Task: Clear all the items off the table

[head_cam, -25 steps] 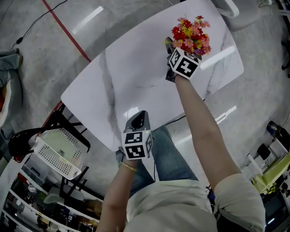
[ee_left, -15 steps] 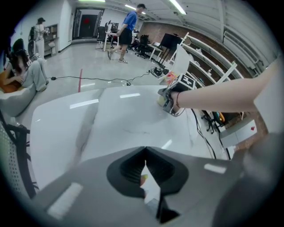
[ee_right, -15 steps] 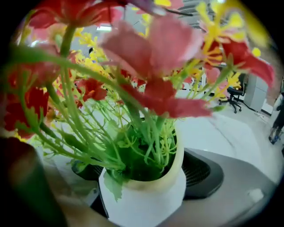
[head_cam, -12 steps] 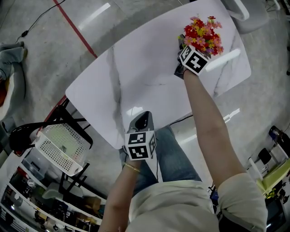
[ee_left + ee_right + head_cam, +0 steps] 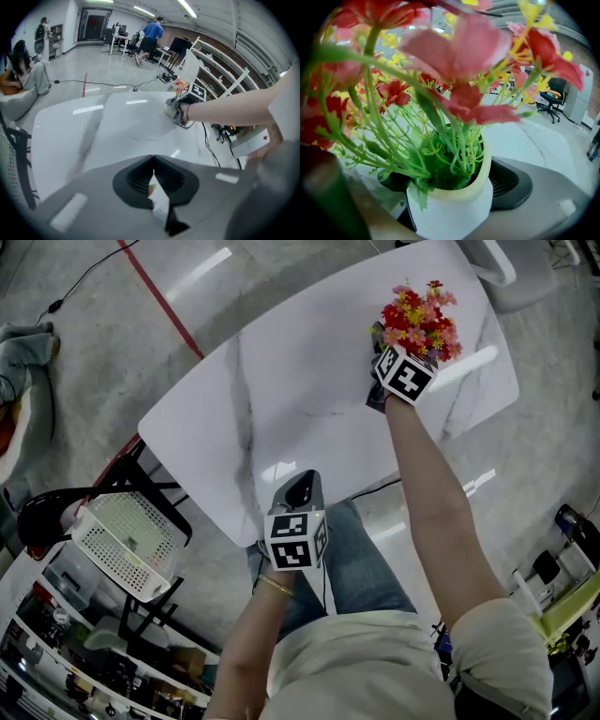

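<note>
The right gripper [image 5: 382, 345] has the potted flowers [image 5: 419, 319] at the far right of the white table [image 5: 281, 390].
Head view: the left gripper [image 5: 298, 486] hangs over the near table edge, well apart from the plant. Left gripper view: its jaws are pressed together, nothing between them. Right gripper view: both jaws clamp the sides of the white pot [image 5: 454, 213], with red and yellow blooms crowding the lens.
</note>
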{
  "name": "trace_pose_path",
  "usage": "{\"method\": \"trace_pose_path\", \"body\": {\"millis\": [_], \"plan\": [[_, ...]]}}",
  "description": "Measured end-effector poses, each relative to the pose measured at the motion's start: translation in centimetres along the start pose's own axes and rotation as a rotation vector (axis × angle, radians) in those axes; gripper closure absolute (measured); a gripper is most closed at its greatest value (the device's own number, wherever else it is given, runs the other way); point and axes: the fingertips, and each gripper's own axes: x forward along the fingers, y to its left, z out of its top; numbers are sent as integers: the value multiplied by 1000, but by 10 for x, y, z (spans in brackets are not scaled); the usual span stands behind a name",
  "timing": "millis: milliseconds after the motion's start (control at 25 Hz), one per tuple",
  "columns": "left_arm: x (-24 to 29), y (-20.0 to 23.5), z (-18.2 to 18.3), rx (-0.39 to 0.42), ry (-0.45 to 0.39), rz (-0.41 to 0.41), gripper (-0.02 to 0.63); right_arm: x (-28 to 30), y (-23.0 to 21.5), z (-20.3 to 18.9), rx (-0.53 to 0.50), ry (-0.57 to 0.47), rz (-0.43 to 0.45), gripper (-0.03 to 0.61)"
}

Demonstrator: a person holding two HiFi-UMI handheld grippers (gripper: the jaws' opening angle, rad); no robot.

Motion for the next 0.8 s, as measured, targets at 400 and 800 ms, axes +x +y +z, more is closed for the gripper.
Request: {"method": "trace_pose_path", "body": {"millis": [400, 800], "plan": [[-11, -5, -3, 6, -27, -5, 604, -30, 1, -19, -53, 17, 33, 75], [-30, -6, -14, 12, -54, -11, 604, -67, 6, -37, -68, 16, 71, 75]]}}
